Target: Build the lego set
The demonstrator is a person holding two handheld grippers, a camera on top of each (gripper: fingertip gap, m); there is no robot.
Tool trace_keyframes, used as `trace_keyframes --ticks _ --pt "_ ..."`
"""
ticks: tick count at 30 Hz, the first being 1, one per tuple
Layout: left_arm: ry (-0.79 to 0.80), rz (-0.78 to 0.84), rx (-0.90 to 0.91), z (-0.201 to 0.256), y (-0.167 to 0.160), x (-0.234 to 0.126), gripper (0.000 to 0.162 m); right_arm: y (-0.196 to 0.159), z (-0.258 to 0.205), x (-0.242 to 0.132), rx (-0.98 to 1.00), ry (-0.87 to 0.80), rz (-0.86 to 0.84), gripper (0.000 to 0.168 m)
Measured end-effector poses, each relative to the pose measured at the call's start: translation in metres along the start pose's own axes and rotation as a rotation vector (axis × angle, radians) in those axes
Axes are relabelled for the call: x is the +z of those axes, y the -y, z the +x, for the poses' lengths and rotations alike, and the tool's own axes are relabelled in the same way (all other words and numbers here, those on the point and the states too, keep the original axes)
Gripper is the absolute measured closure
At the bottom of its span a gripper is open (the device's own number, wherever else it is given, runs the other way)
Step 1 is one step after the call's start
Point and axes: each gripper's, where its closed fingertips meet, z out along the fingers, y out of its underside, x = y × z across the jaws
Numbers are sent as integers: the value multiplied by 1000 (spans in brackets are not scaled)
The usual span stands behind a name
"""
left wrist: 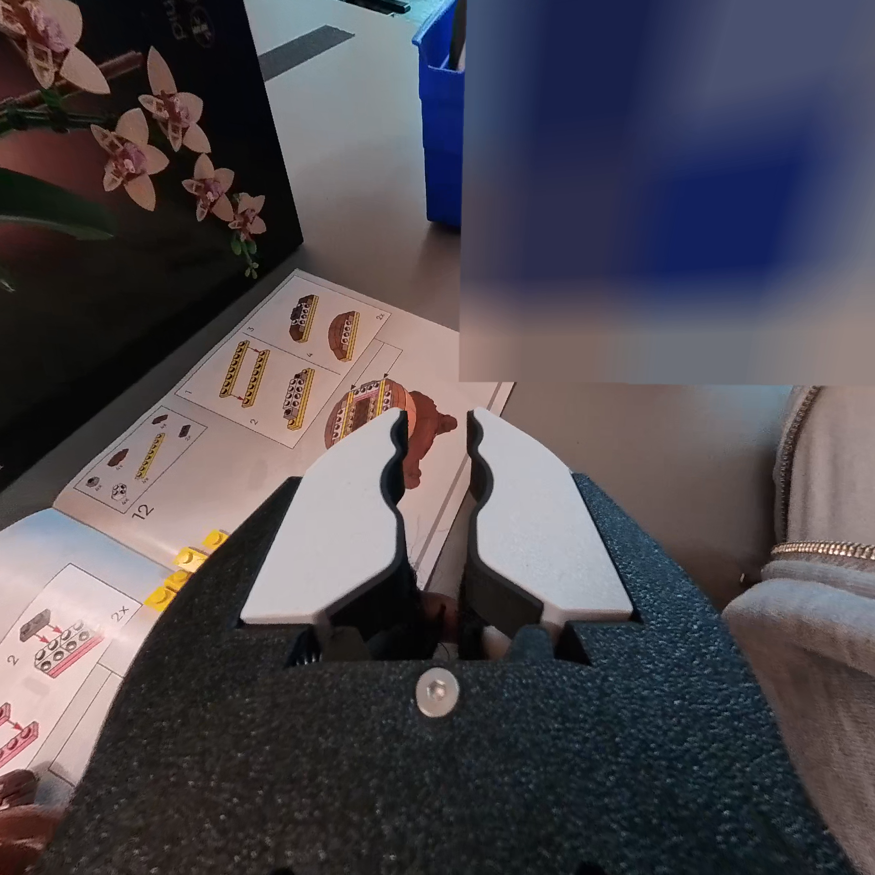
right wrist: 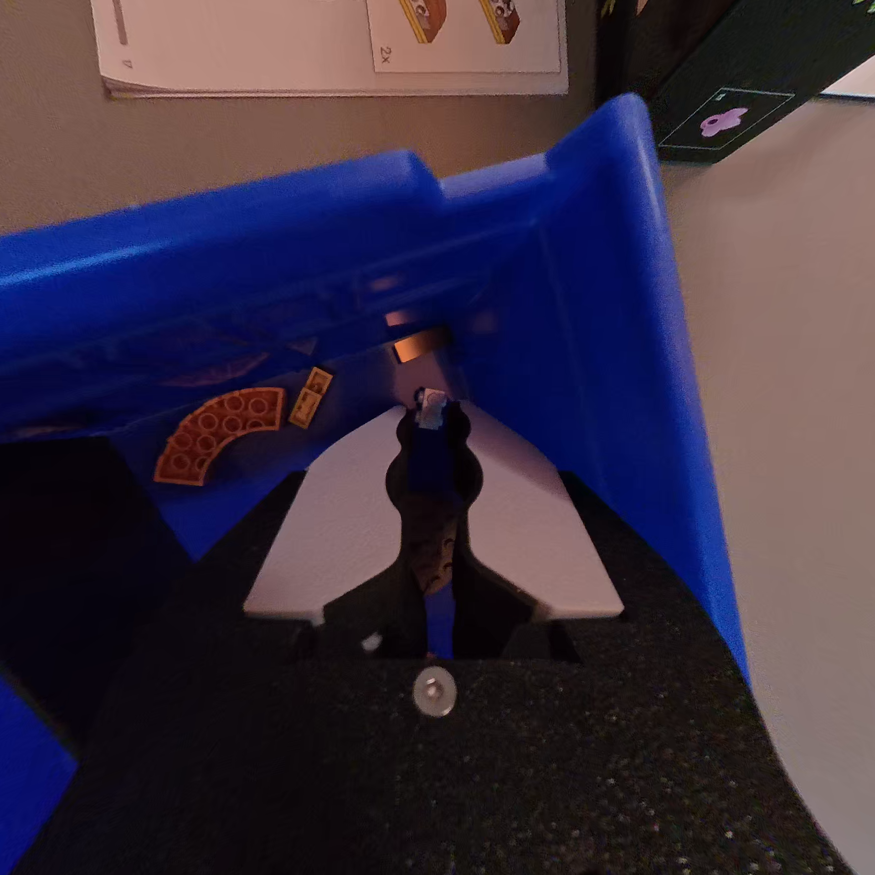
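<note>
My left gripper is open and empty, held above the open instruction booklet on the grey table. Small yellow bricks lie on the booklet by its left finger. My right gripper reaches down into the blue bin, and its fingertips are closed on a small pale grey piece. On the bin floor to its left lie a curved brown plate, studs down, and a small tan plate. An orange-brown tile lies just beyond the tips.
The black set box with orchid pictures stands at the left, and shows in the right wrist view. The blue bin stands behind the booklet. A person's grey sleeve is at the right. Brown pieces lie bottom left. Spacing between my two grippers at the tips: around 25 cm. My left tips are about 20 cm from the small tan plate, my right tips only 4 cm.
</note>
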Motion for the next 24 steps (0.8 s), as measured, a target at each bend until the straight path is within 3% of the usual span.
trace_keyframes --ticks 14,19,24 --pt "6 8 -6 0 -3 -5 139 -3 -4 1 97 34 -35 157" --pt "22 58 -20 -1 1 -19 139 17 -5 -41 167 -26 8 157" --pt "35 108 -46 3 -9 -42 139 74 -13 -94 219 -118 81 157"
